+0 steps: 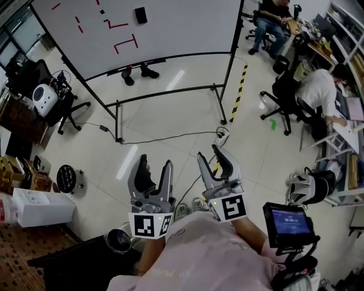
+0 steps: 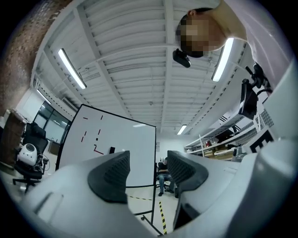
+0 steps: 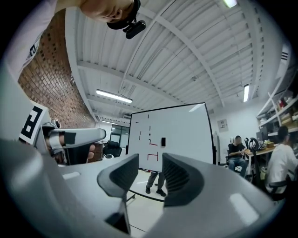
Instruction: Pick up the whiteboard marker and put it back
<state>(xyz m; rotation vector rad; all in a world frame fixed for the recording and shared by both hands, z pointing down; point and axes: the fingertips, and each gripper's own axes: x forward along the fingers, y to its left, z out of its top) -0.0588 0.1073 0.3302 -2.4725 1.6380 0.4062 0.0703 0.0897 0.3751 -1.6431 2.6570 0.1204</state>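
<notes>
While held side by side above a pink shirt (image 1: pixel 205 250), the left gripper (image 1: pixel 155 166) and the right gripper (image 1: pixel 211 158) are shown with their jaws spread apart, and nothing is gripped between the dark pads of either. Beyond them, the pale floor (image 1: pixel 170 108) is crossed by a black cable (image 1: pixel 165 137). Farther off, a wheeled whiteboard (image 1: pixel 182 28) is marked with red strokes (image 1: pixel 126 43), a small black block (image 1: pixel 140 15) is stuck to it, and a pair of shoes (image 1: pixel 138 73) is seen below its lower edge. The whiteboard marker cannot be picked out in any view.
</notes>
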